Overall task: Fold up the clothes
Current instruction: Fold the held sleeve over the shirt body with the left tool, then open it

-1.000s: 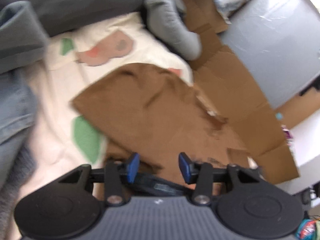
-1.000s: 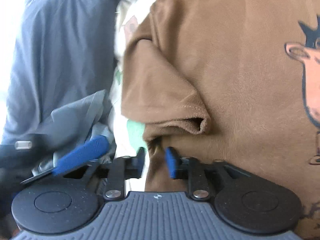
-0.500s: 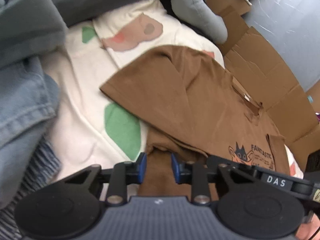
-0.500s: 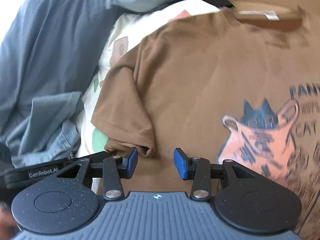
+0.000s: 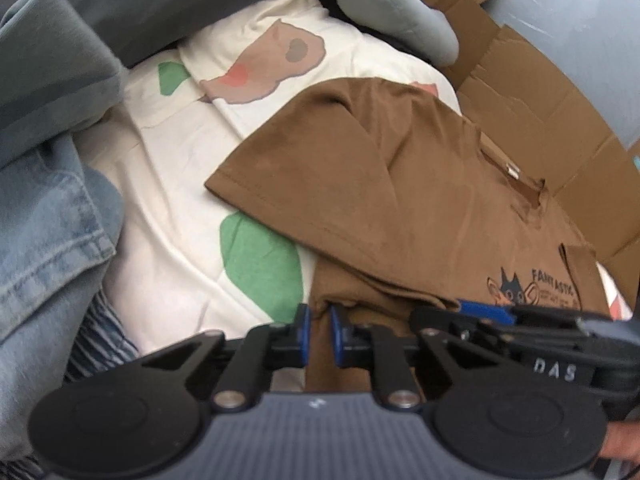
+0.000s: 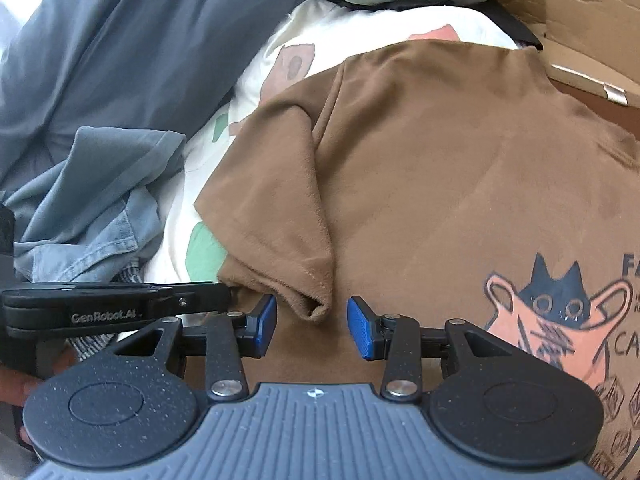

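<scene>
My left gripper is closing right now, its blue pads nearly together with the side edge of the brown T-shirt running up between them, just under the armpit. Whether the pads are truly biting the cloth yet, I can't say for sure; the gap looks all but gone.

My right gripper sits about half open, nothing pinched. The folded tip of the short sleeve hangs just ahead of its pads, slightly to the left of centre, not between them.

So the shirt lies ahead of both tools, spread face up on the cream quilt with its cat print off to my right. The sleeve's long axis runs away from the right gripper, up and leftward toward the shoulder seam. The left gripper is the nearer one to the shirt's side edge, and shows beside the right gripper's left finger.

I reckon the next move hinges on that: left hand on the side edge, right hand easing forward onto the sleeve cuff. A pile of denim lies well off to the left.
</scene>
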Demonstrator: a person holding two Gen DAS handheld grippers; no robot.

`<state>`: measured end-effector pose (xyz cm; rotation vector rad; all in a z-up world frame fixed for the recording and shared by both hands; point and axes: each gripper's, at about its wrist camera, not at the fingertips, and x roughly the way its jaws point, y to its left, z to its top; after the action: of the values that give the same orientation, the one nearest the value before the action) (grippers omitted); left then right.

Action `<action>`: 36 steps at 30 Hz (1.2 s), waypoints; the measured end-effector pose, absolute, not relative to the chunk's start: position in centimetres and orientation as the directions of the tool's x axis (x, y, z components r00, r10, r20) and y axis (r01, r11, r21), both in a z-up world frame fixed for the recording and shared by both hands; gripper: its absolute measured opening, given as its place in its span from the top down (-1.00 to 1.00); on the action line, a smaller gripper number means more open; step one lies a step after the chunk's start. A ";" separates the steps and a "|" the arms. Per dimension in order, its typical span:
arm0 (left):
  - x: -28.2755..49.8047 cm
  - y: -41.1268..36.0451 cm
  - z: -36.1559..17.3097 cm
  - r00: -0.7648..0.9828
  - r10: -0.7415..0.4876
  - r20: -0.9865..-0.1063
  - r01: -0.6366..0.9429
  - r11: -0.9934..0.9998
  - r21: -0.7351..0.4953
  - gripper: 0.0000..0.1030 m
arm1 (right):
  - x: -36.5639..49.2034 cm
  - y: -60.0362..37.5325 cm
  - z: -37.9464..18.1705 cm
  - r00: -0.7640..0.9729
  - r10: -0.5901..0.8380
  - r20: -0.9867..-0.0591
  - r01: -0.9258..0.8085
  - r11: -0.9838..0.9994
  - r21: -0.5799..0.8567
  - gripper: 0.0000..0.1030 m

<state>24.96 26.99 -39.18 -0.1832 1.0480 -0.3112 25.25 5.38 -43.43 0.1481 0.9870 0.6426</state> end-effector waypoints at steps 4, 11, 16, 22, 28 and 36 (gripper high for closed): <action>25.1 26.3 -39.0 0.463 -0.303 -0.833 0.177 0.953 -0.248 0.75 | 25.6 5.3 -43.1 0.396 0.568 -0.722 -0.445 0.806 0.390 0.53; 25.3 25.0 -39.3 0.475 -0.229 -0.850 0.195 0.969 -0.152 0.81 | 25.5 4.5 -42.1 0.411 0.574 -0.708 -0.393 0.812 0.431 0.94; 25.3 25.1 -39.2 0.485 -0.208 -0.850 0.174 0.975 -0.139 0.82 | 24.7 3.7 -41.7 0.416 0.568 -0.710 -0.326 0.822 0.467 0.95; 25.6 25.5 -39.3 0.481 -0.195 -0.855 0.138 0.980 -0.146 0.83 | 24.3 3.3 -43.3 0.387 0.560 -0.732 -0.255 0.828 0.499 0.95; 25.9 26.2 -38.4 0.450 -0.213 -0.867 0.130 0.977 -0.172 0.78 | 24.5 3.4 -45.0 0.348 0.546 -0.762 -0.237 0.838 0.492 0.87; 27.0 28.8 -35.0 0.503 -0.213 -0.838 0.116 0.977 -0.179 0.33 | 23.6 2.2 -44.0 0.358 0.576 -0.735 -0.190 0.816 0.546 0.36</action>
<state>27.00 28.75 -34.97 -0.1037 1.0250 -0.1987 23.55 2.21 -43.98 0.4020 1.1009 0.5113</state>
